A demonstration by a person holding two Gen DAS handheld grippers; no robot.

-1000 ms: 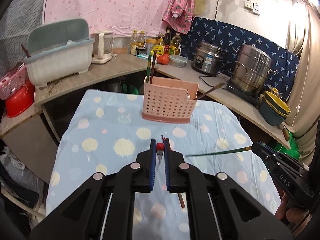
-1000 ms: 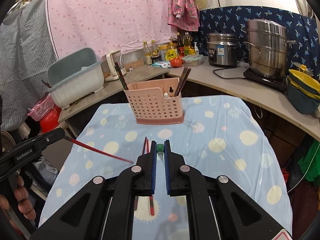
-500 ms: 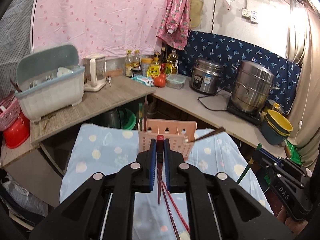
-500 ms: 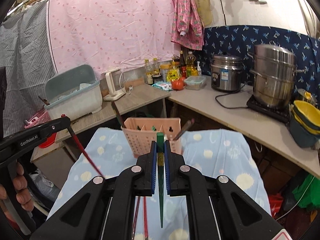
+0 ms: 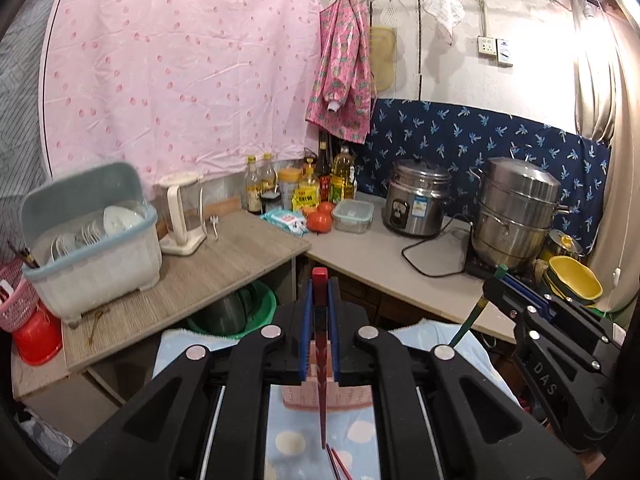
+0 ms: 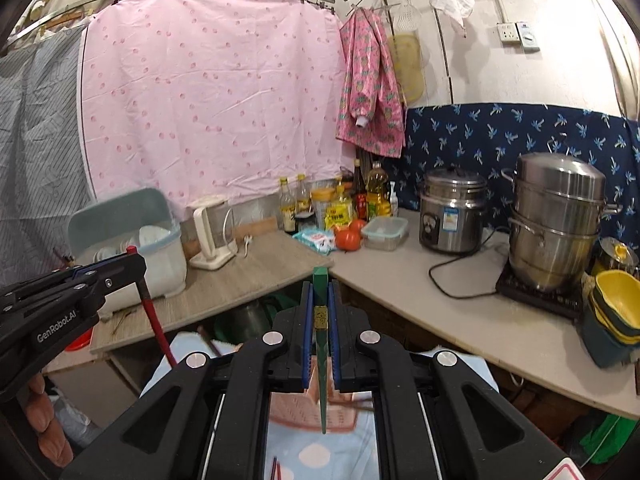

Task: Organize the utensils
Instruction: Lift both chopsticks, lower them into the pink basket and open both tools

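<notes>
My left gripper (image 5: 320,296) is shut on a red chopstick (image 5: 321,384) that hangs point down above the pink slotted utensil holder (image 5: 304,396). My right gripper (image 6: 321,296) is shut on a green chopstick (image 6: 322,380), also point down over the holder (image 6: 312,412), which is mostly hidden behind the jaws. Each gripper shows in the other's view: the right one (image 5: 496,280) with its green stick, the left one (image 6: 132,258) with its red stick. Two red chopsticks (image 5: 338,462) lie on the blue spotted tablecloth (image 5: 288,440).
An L-shaped counter behind the table carries a dish rack (image 5: 88,240), a kettle (image 5: 182,216), bottles, tomatoes (image 5: 320,220), a rice cooker (image 5: 418,204), a steel steamer pot (image 5: 516,208) and yellow bowls (image 5: 574,284). A green basin (image 5: 240,316) sits under the counter.
Both grippers have lifted and tilted up with their chopsticks, which swung from level to hanging point down over the holder. The table has dropped mostly out of view.
</notes>
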